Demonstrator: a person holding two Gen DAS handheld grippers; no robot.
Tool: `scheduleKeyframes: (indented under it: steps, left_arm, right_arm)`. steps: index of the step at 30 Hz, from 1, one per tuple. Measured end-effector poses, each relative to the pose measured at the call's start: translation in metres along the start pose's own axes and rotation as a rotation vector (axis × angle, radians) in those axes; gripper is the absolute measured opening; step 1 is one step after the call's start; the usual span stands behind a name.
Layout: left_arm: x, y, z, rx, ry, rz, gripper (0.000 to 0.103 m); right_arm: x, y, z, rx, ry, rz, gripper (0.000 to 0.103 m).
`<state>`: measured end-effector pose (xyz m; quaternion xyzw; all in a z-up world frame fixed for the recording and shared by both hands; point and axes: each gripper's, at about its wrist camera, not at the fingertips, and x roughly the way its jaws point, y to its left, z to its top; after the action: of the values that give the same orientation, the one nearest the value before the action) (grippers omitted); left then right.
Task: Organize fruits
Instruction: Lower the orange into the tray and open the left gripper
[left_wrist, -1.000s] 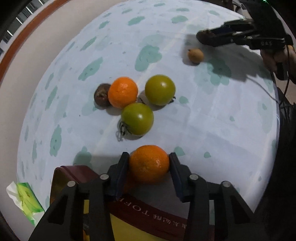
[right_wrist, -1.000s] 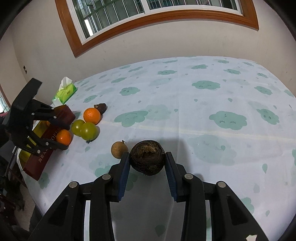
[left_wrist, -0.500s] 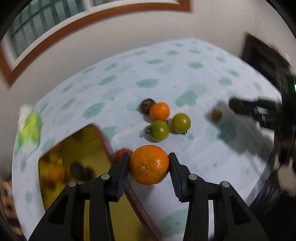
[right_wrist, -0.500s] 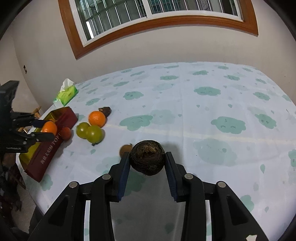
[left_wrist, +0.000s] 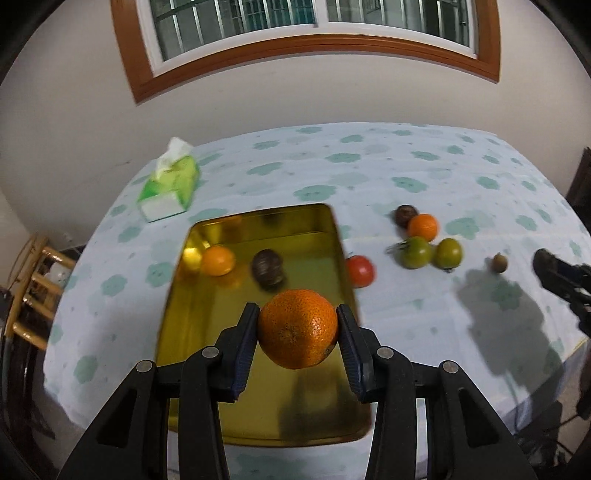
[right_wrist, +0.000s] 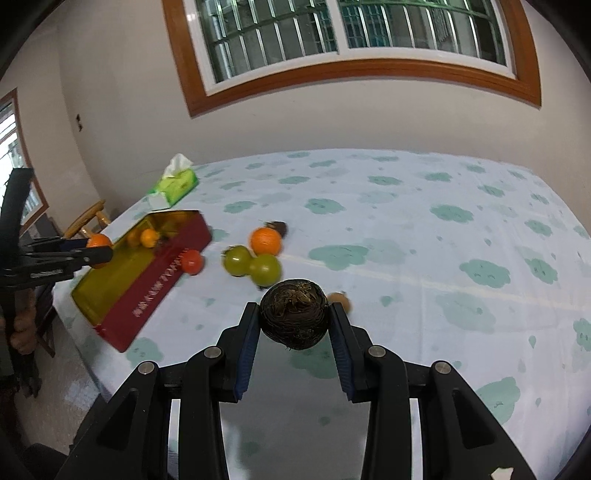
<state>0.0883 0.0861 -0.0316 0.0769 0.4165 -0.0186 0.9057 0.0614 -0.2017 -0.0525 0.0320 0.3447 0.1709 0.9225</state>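
Left gripper (left_wrist: 297, 334): clenched on one round orange (left_wrist: 297, 328), above the gold-lined, red-sided rectangular tin (left_wrist: 258, 424).
Right gripper (right_wrist: 293, 325): clenched on one dark, rough round fruit (right_wrist: 293, 314), above the cloth.
In tin: one small orange (left_wrist: 218, 260), one dark fruit (left_wrist: 267, 267).
On cloth: one red tomato (left_wrist: 360, 271), two green tomatoes (left_wrist: 415, 252), one orange, one dark fruit half hidden, one small brown fruit (left_wrist: 499, 263), blurred.
One green tissue pack (left_wrist: 170, 184).
Surface: pale cloud-print tablecloth (left_wrist: 424, 177); wood-framed barred window (left_wrist: 314, 44) behind.
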Motion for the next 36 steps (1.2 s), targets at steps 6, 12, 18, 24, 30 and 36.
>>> scheduleKeyframes:
  steps: [6, 12, 18, 24, 30, 36]
  left_arm:
    - [0.002, 0.016, -0.011, -0.012, -0.01, 0.055, 0.043]
    - [0.011, 0.03, -0.017, -0.03, -0.001, 0.078, 0.043]
    - [0.022, 0.044, -0.022, -0.048, 0.018, 0.091, 0.043]
    - [0.028, 0.052, -0.025, -0.057, 0.022, 0.103, 0.043]
    - [0.034, 0.057, -0.029, -0.062, 0.026, 0.109, 0.043]
    - [0.041, 0.062, -0.031, -0.07, 0.039, 0.107, 0.043]
  right_arm:
    - [-0.011, 0.028, 0.007, -0.046, -0.021, 0.037, 0.035]
    - [-0.016, 0.055, 0.014, -0.088, -0.027, 0.077, 0.035]
    - [-0.017, 0.075, 0.017, -0.12, -0.026, 0.104, 0.035]
    - [-0.017, 0.087, 0.018, -0.139, -0.022, 0.115, 0.035]
    - [-0.015, 0.093, 0.019, -0.147, -0.011, 0.124, 0.035]
    - [-0.015, 0.099, 0.018, -0.156, -0.004, 0.129, 0.035]
